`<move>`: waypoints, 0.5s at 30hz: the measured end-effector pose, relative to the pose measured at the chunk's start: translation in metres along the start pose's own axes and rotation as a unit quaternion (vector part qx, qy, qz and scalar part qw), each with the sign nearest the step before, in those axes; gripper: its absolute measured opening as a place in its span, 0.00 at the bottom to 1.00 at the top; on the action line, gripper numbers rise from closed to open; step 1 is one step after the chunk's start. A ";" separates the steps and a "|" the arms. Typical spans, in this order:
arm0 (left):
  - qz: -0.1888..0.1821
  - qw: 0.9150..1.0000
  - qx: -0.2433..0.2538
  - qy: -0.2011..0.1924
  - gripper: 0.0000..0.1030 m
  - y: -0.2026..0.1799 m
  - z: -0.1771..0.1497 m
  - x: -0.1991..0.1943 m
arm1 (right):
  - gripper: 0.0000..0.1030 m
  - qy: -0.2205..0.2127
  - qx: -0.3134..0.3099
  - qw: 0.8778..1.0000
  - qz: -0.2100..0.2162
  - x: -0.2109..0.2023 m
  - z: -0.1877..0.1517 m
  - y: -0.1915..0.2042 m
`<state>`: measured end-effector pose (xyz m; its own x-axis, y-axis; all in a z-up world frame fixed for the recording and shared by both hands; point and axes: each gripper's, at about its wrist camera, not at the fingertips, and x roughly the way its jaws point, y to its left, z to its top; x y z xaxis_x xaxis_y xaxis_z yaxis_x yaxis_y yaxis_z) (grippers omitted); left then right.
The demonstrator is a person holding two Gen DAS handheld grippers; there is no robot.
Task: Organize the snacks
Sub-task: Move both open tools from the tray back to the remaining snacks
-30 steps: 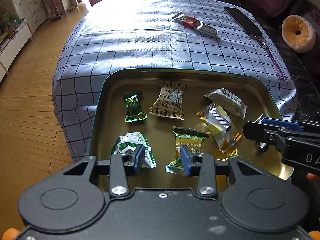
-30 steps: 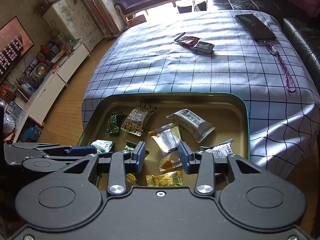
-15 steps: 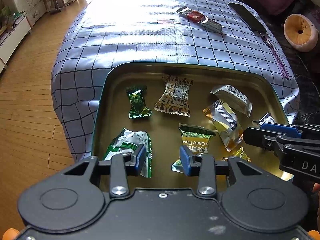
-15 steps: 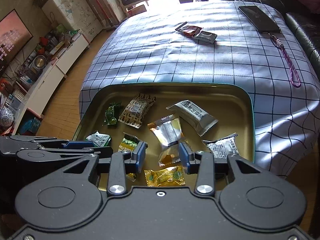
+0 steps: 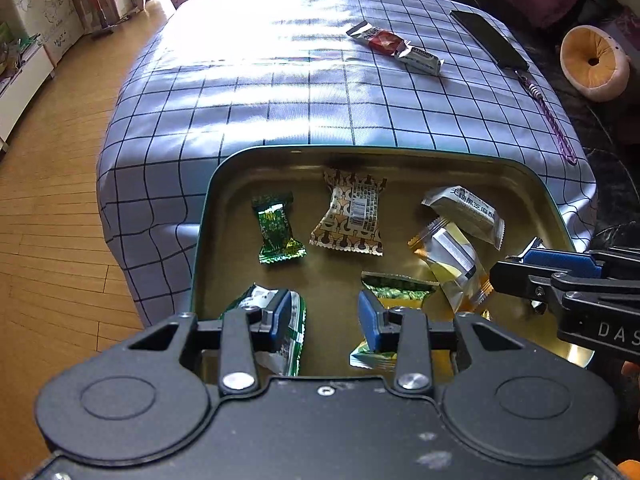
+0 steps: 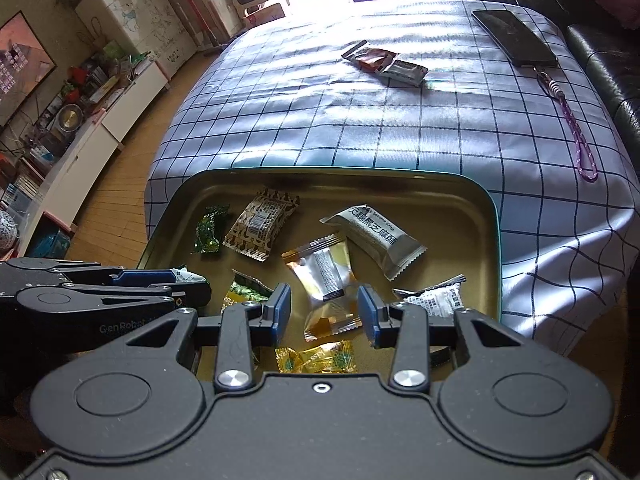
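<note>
A gold-lined tin tray (image 5: 208,216) with a teal rim holds several wrapped snacks. Among them are a green candy (image 5: 276,228), a brown patterned pack (image 5: 352,212) and a silver pack (image 5: 464,208). My left gripper (image 5: 324,320) hangs open over the tray's near left part, between a green-white pack (image 5: 296,320) and a green-yellow pack (image 5: 394,290), with nothing between its fingers. My right gripper (image 6: 323,312) is open above an orange-silver pack (image 6: 324,276), which shows in the gap, not pinched. A yellow candy (image 6: 316,356) lies just below it. Two bars (image 6: 384,62) lie on the checked tablecloth.
A black phone (image 6: 514,38) with a purple lanyard (image 6: 578,136) lies at the table's far right. The checked cloth (image 5: 280,96) drops off to a wooden floor (image 5: 48,220) on the left. A dark sofa (image 6: 600,52) runs along the right.
Both views sway slightly. No snack has shifted in the tray, and both grippers keep the same gap.
</note>
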<state>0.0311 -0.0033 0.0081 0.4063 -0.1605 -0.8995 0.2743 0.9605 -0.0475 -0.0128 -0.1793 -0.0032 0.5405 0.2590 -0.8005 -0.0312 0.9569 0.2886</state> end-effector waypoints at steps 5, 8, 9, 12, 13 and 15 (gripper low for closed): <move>0.013 1.000 0.003 -0.005 0.37 0.005 0.015 0.004 | 0.48 -0.003 -0.003 1.000 -0.003 0.003 0.008 -0.003; 0.019 1.000 0.009 -0.011 0.37 0.007 0.026 0.005 | 0.48 -0.006 -0.006 1.000 -0.005 0.006 0.015 -0.006; 0.023 1.000 0.013 -0.015 0.37 0.008 0.030 0.006 | 0.48 -0.008 -0.006 1.000 -0.005 0.006 0.018 -0.007; 0.029 0.999 0.025 -0.023 0.37 0.008 0.044 0.008 | 0.47 -0.018 -0.014 1.000 -0.007 0.005 0.028 -0.010; 0.030 0.999 0.028 -0.024 0.37 0.009 0.049 0.010 | 0.47 -0.022 -0.015 1.000 -0.008 0.005 0.032 -0.011; 0.029 0.999 0.033 -0.027 0.37 0.009 0.060 0.013 | 0.47 -0.027 -0.018 0.999 -0.012 0.006 0.040 -0.014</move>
<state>0.0908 -0.0100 0.0220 0.4687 -0.1190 -0.8753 0.3049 0.9518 0.0339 0.0242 -0.1966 0.0085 0.5858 0.2296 -0.7773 -0.0470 0.9671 0.2502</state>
